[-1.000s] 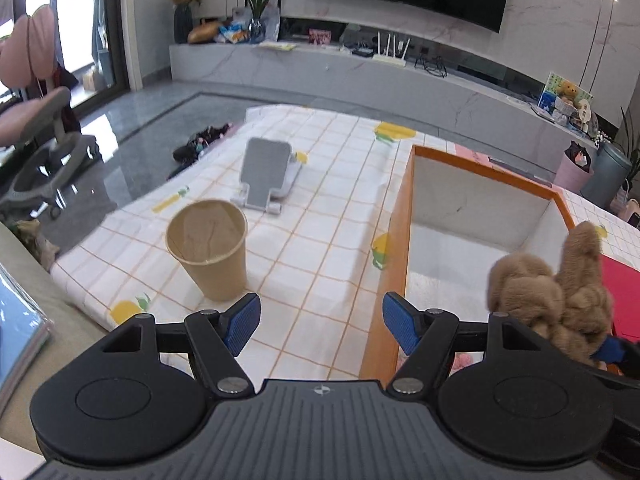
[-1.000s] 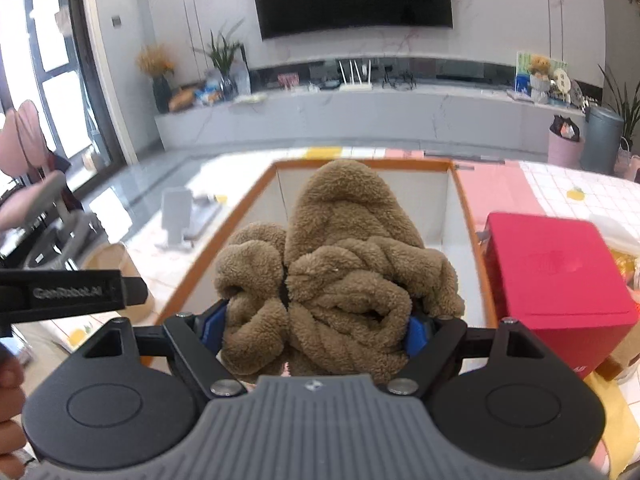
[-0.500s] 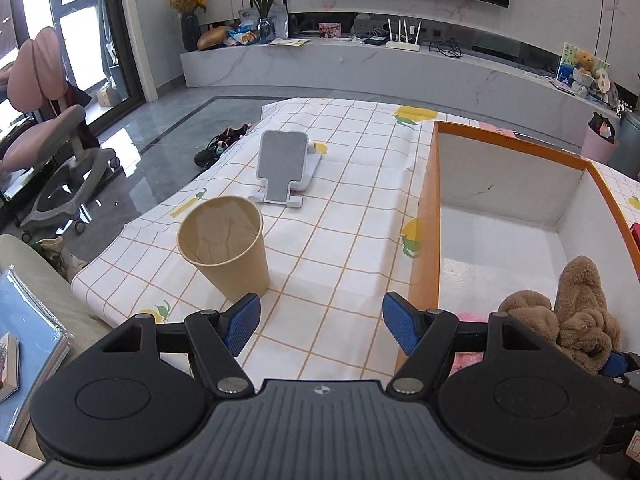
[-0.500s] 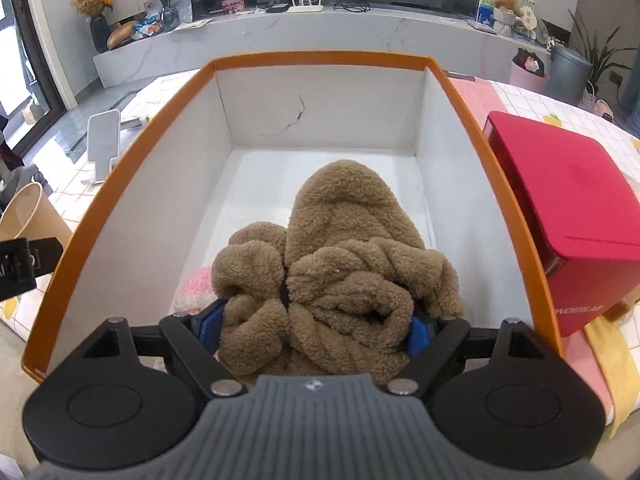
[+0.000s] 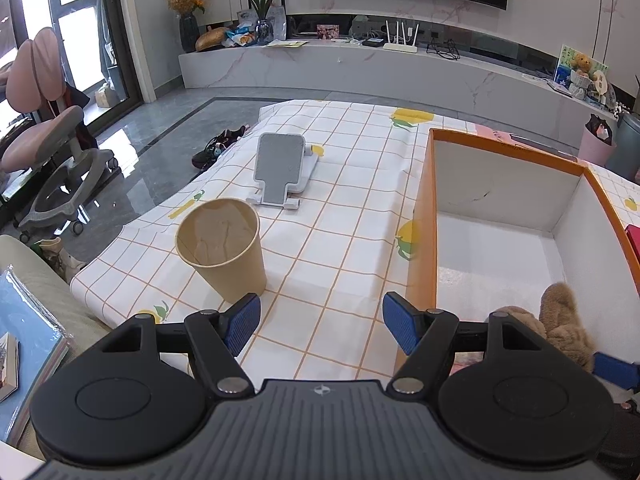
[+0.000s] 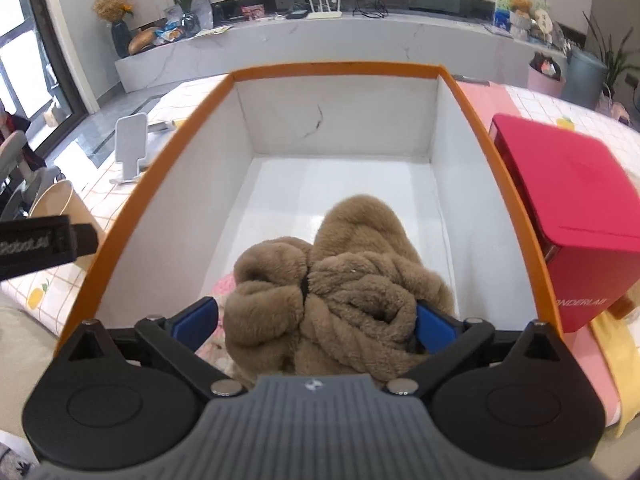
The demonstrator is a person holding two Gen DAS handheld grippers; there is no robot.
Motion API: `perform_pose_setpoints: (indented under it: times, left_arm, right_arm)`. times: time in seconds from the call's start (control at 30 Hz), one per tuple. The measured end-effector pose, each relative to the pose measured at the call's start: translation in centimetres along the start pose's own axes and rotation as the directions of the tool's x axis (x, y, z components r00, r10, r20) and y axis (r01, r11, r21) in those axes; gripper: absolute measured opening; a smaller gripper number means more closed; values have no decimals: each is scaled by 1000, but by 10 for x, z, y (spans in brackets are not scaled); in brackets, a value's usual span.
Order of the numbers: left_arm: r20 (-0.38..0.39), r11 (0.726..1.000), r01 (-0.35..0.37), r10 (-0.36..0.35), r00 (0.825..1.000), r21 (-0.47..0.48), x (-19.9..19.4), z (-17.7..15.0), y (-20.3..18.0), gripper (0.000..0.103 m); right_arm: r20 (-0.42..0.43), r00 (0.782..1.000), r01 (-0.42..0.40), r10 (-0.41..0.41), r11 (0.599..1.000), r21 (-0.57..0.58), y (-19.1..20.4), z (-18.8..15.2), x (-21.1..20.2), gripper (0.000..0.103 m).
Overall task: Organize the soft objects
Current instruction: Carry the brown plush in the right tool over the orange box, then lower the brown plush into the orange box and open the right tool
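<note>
Inside the orange box (image 6: 472,92), the brown plush (image 6: 340,288) sits low between the right tongs (image 6: 316,322), which have just been spreading; release looks nearly done. The left tongs (image 5: 320,322) hang spread, empty.

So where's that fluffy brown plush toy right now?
Right wrist view: the fluffy brown plush toy sits low inside the orange-rimmed white box, between the right claw, beside a pink item.
</note>
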State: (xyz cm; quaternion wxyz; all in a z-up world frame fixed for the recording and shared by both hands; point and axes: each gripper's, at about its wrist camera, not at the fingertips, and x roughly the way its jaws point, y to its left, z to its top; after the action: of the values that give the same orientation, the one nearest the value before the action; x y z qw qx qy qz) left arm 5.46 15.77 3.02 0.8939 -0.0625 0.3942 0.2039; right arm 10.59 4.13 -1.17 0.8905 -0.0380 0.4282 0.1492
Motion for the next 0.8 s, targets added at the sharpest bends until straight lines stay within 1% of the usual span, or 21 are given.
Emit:
perform_pose_setpoints:
  times: [0.07,0.17,0.43,0.63,0.8]
  left_arm:
    - [-1,1000,4,-4,1000,-1,0,0,0,82]
    - [1,1000,3,-3,1000,-1,-1,0,0,82]
    - [10,1000,18,-17,1000,-13,-4,3,1,82]
    - [27,999,37,-37,999,-16,-14,4,-1,82]
    - [69,998,70,-70,995,2,-30,6,-6,82]
  right_arm:
    - [25,999,27,-26,999,-33,6,0,-5,100]
    - [55,997,58,-56,998,-38,10,2,-14,100]
    - [104,994,38,-33,998,-44,10,5,-39,100]
    - [115,993,-6,6,1000,3,3,7,-52,100]
    - [137,990,-14,8,999,44,-11,7,-70,100]
